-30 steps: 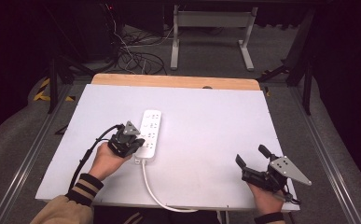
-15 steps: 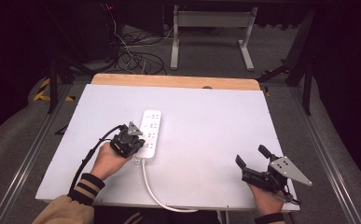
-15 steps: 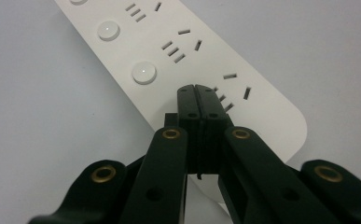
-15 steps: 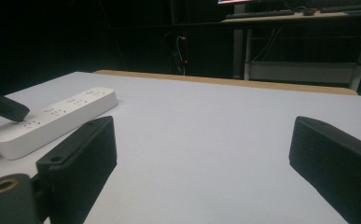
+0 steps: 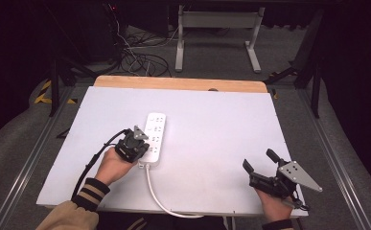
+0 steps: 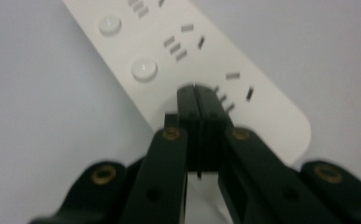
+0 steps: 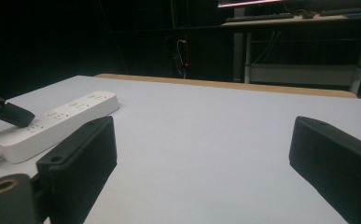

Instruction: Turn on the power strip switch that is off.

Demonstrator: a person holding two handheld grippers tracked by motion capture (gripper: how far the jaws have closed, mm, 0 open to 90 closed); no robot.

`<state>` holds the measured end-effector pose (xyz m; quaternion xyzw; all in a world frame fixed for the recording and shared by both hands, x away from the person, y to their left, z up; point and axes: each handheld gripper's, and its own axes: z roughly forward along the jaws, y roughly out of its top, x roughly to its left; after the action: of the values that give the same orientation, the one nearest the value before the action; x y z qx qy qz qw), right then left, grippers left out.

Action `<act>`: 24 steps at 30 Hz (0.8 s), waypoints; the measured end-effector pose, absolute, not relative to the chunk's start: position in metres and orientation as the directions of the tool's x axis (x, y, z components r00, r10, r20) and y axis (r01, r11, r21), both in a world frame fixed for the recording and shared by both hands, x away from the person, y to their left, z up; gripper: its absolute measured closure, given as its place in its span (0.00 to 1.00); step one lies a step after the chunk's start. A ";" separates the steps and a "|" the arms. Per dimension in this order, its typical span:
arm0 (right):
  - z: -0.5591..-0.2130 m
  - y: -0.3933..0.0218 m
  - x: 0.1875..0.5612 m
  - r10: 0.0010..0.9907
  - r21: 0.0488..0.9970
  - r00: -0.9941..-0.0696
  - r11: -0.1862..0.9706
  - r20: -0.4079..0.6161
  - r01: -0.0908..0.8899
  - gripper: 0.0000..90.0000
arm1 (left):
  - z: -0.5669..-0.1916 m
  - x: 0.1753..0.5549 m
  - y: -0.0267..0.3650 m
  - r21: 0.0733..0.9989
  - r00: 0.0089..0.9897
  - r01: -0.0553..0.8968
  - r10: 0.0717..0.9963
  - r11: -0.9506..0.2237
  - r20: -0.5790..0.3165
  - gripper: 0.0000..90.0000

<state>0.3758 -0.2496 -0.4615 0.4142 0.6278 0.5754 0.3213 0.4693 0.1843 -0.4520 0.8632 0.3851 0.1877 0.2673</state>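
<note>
A white power strip (image 5: 155,134) lies on the white table top (image 5: 221,120), left of centre, with its cord (image 5: 160,197) running off the front edge. My left gripper (image 5: 140,137) is shut with nothing between the jaws. In the left gripper view its joined tips (image 6: 197,89) rest on or just over the power strip (image 6: 267,112) beside a socket, close to a round white button (image 6: 144,70). My right gripper (image 5: 258,160) is open and empty near the front right corner. The right gripper view looks between the right gripper's (image 7: 204,149) jaws toward the power strip (image 7: 61,122).
A wooden strip (image 5: 183,84) edges the table's far side. Beyond it are tangled cables (image 5: 140,55) on the floor and a metal desk frame (image 5: 216,28). Dark surroundings enclose the table.
</note>
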 end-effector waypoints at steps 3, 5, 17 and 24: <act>-0.461 -0.250 0.375 0.890 0.988 -0.448 -0.012 0.079 0.151 0.09 | -0.453 0.469 0.181 0.611 0.625 0.553 0.767 -0.567 0.145 1.00; -0.461 -0.250 0.375 0.890 0.988 -0.449 -0.013 0.080 0.151 0.09 | -0.453 0.469 0.181 0.611 0.621 0.556 0.770 -0.563 0.144 1.00; -0.461 -0.250 0.375 0.890 0.988 -0.448 -0.013 0.081 0.152 0.09 | -0.454 0.467 0.181 0.614 0.623 0.547 0.767 -0.569 0.155 1.00; -0.461 -0.250 0.375 0.890 0.988 -0.448 -0.012 0.080 0.151 0.09 | -0.457 0.466 0.186 0.653 0.623 0.533 0.772 -0.538 0.127 1.00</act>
<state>0.3755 -0.2498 -0.4610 0.4162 0.6256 0.5769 0.3202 0.4658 0.1865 -0.4575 0.8526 0.3825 0.2052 0.2910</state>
